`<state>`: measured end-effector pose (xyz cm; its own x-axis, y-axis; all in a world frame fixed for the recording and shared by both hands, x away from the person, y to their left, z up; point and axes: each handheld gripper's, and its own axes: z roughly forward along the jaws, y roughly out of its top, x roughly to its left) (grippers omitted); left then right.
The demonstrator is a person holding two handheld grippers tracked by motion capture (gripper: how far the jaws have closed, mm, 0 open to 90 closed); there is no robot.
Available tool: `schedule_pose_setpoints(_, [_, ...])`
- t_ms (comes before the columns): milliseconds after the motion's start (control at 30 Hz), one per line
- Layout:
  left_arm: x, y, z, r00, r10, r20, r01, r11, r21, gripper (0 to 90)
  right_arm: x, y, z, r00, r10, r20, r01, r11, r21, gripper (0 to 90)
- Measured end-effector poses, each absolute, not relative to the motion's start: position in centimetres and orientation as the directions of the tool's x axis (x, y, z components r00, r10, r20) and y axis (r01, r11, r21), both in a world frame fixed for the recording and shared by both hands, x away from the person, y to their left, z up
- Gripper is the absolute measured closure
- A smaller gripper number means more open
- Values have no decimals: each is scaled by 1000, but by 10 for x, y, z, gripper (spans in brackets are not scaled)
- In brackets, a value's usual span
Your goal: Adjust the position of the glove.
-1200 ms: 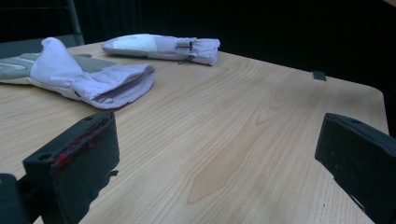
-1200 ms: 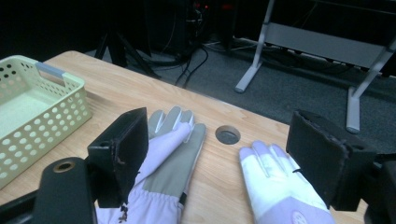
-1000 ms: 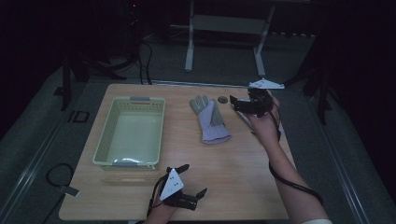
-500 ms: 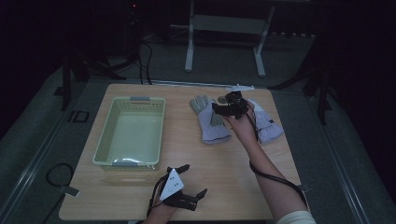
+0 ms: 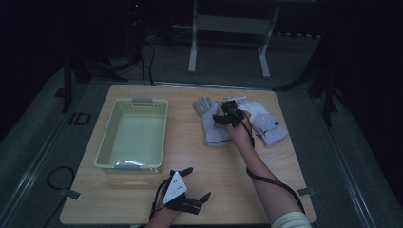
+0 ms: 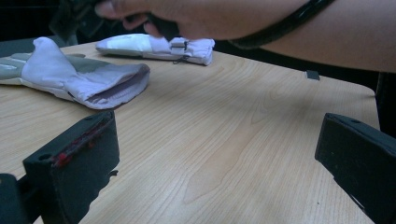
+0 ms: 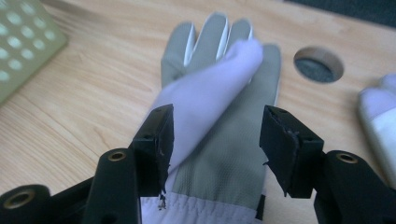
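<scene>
Two lavender-and-grey gloves lie on the wooden table. My right gripper point(image 5: 227, 117) hangs low over the left glove point(image 5: 210, 130), which has its thumb folded across the grey palm point(image 7: 224, 93). The gripper's point(image 7: 216, 144) jaws have just been closing; they straddle the glove's cuff end with gaps on both sides, so it is open. The second glove point(image 5: 267, 124) lies to the right of that hand, its edge at the right of the right gripper view point(image 7: 378, 126). At the table's front edge, my left gripper point(image 5: 186, 190) rests open and empty point(image 6: 217, 163).
A pale green perforated basket point(image 5: 107, 142) stands on the left half of the table, its corner point(image 7: 23, 42) near the glove. A round cable hole point(image 7: 319, 63) sits beyond the glove's fingertips. Bare wood lies between the left gripper and the gloves point(image 6: 79, 77).
My right gripper has moved left and down, from above the right-hand glove to just over the left one, and its jaws have narrowed. The left gripper has stayed where it was.
</scene>
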<state>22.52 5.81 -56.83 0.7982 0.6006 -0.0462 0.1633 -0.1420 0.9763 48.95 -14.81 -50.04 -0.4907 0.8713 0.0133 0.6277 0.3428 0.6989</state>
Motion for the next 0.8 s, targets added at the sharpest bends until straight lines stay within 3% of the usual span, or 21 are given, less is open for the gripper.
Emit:
schedule_pose_setpoints(400, [225,58,-568,800,598,-51,167,-140,976,0,495,-152,-540,-440,897,33,684,311,660,519])
schedule_pose_setpoints(733, [225,58,-568,799,599,-51,168,-141,976,0,490,-144,-543,-437,900,-10,668,332,666,790])
schedule_pose_setpoints(800, [225,58,-568,799,599,-52,168,-140,976,0,490,-144,-543,-437,899,-14,667,334,666,809])
